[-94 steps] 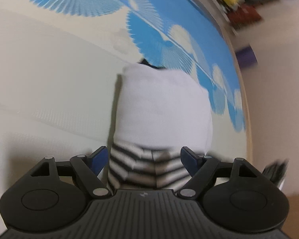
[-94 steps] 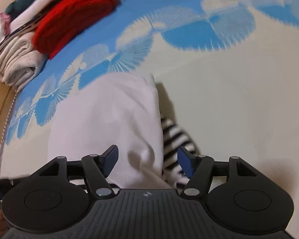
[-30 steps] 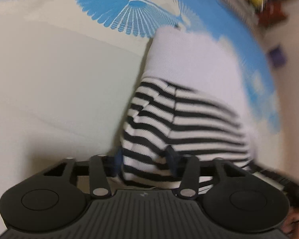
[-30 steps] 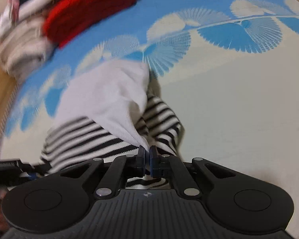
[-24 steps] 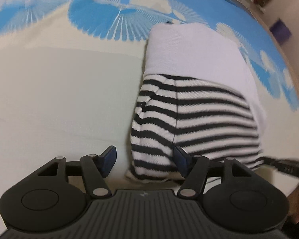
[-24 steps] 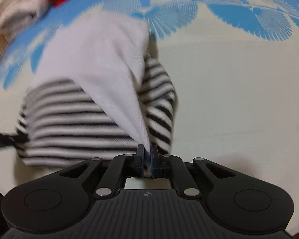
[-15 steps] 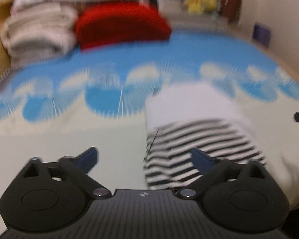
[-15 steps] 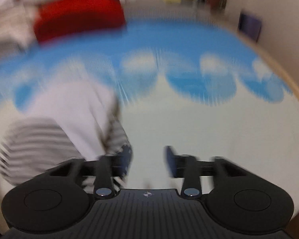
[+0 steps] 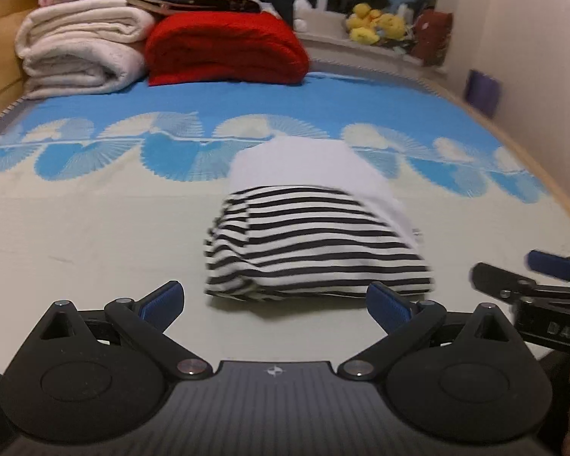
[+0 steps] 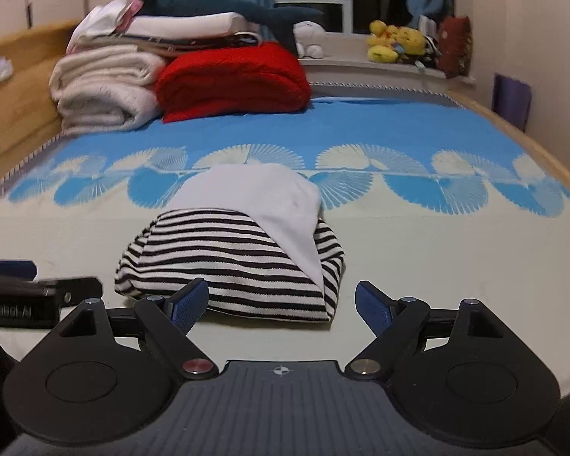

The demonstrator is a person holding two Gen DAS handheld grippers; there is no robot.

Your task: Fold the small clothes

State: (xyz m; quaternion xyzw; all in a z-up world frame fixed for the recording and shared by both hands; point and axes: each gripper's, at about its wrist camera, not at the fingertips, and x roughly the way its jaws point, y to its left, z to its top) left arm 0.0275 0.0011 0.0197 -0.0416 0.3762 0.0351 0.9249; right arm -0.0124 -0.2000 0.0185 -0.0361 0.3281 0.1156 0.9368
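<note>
Closest to us, the left gripper (image 9: 273, 300) has its two blue-tipped fingers (image 9: 162, 298) spread wide apart, and nothing is between them. The right gripper (image 10: 281, 302) has just been opening its jaws, and now its fingers (image 10: 188, 302) are apart too, with nothing pinched in them. Just past both grippers lies the small folded black-and-white striped shirt (image 9: 315, 250), resting flat on the cream part of the bed cover (image 9: 76, 235). No finger touches the striped shirt. A plain white cloth part (image 10: 262, 197) of the bundle lies over the far side of the striped shirt and runs down its right side. Behind the striped shirt, the bed cover turns blue with white fan shapes (image 10: 361, 159). Farther behind the striped shirt sits a thick folded red blanket (image 10: 235, 76). Left of that red blanket is a stack of rolled cream blankets (image 10: 102, 87). Far behind the striped shirt, yellow soft toys (image 10: 391, 43) sit on the window ledge.
</note>
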